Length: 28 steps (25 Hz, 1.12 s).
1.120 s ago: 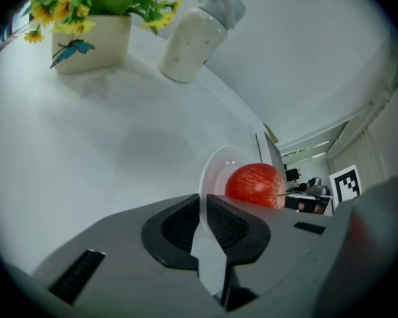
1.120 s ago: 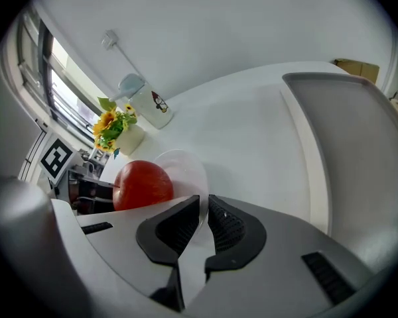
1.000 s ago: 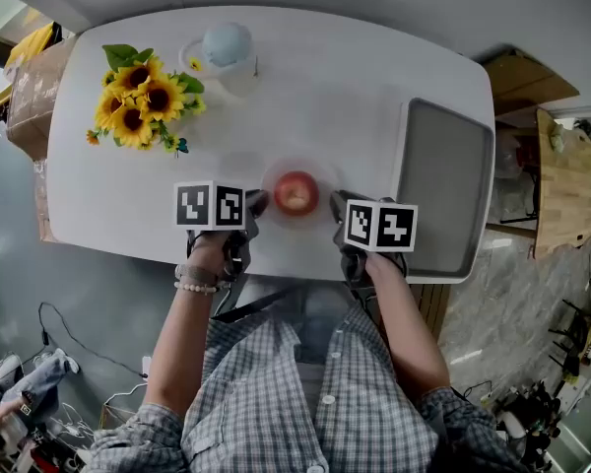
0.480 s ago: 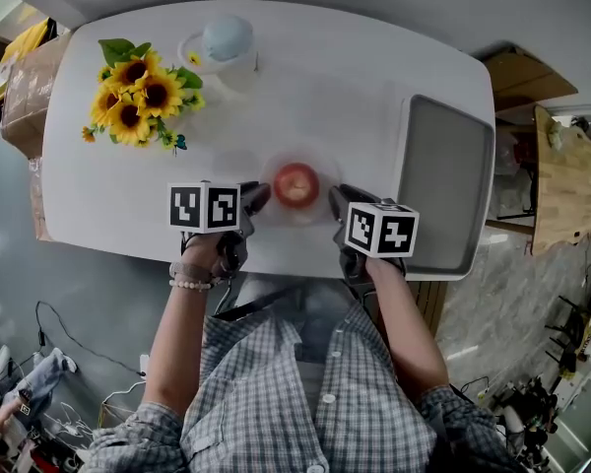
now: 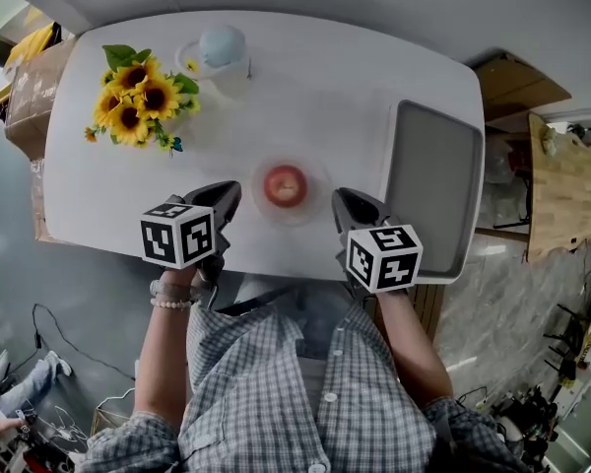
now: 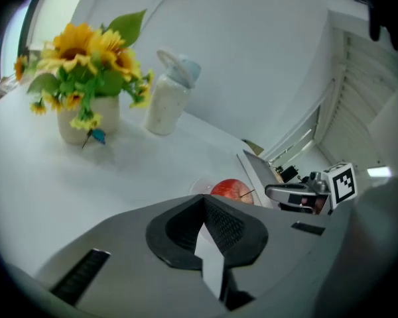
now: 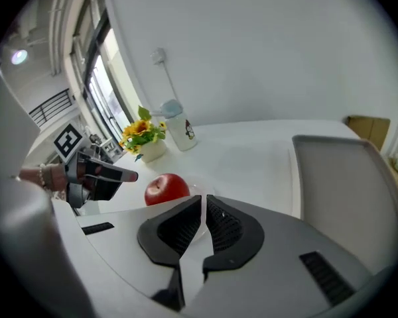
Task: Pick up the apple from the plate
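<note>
The left gripper and right gripper, jaws together and empty, flank the apple on its plate, equally near.

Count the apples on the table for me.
1. The red apple sits on the clear plate near the front edge of the table. No other apple shows in any view.

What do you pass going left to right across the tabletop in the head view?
sunflowers → white bottle → apple → grey tray
</note>
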Motion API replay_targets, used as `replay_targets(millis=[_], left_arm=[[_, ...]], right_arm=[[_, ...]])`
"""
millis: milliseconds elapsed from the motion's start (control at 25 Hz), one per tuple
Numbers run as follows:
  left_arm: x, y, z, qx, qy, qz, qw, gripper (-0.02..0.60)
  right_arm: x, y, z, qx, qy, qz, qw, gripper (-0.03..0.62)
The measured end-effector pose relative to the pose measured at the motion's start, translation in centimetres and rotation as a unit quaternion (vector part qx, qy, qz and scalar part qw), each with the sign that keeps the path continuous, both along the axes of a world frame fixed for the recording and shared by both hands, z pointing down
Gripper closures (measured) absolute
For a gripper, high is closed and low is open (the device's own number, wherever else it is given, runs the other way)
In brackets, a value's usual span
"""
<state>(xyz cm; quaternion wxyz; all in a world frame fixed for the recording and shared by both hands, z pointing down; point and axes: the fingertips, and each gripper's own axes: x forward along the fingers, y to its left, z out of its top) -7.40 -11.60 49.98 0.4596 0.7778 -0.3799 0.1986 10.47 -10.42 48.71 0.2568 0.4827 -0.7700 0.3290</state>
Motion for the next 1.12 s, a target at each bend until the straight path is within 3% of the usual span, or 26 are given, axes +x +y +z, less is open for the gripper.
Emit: replay_targets(millis=[160, 280, 400, 520, 640, 760, 920, 1120], left_arm=[[1.6, 0.5, -4.0, 0.082, -0.019, 0.043, 0.9955, 0.572], [3.4, 0.8, -7.1, 0.144, -0.031, 0.073, 0.9864, 0.572], [5.1, 1.0, -10.6, 0.221, -0.041, 0.102, 0.9690, 0.572], [6.8, 1.3, -13.0, 0.274, -0.069, 0.135, 0.9498, 0.572], [8.2, 1.6, -14.8, 0.300, -0.075, 0.146, 0.9398, 0.572], [9.2, 1.7, -16.7, 0.327, -0.057, 0.132, 0.9342, 0.572], [10.5, 1.6, -18.6, 0.349, -0.033, 0.116, 0.9293, 0.572], [11.8, 1.4, -19.3, 0.359, -0.031, 0.122, 0.9250, 0.572]], right_arm=[[-0.1, 0.0, -4.2, 0.072, 0.013, -0.035, 0.997, 0.559], [0.2, 0.2, -7.2, 0.115, 0.015, -0.042, 0.992, 0.560], [0.7, 0.5, -9.9, 0.150, 0.027, -0.049, 0.987, 0.562], [1.1, 0.8, -12.6, 0.189, 0.028, -0.060, 0.980, 0.563], [1.3, 1.1, -15.0, 0.221, 0.027, -0.066, 0.973, 0.565], [1.6, 0.9, -16.6, 0.240, 0.024, -0.060, 0.969, 0.565], [1.9, 0.5, -18.3, 0.261, 0.013, -0.057, 0.964, 0.565], [1.4, 0.4, -20.1, 0.299, -0.002, -0.085, 0.950, 0.565]])
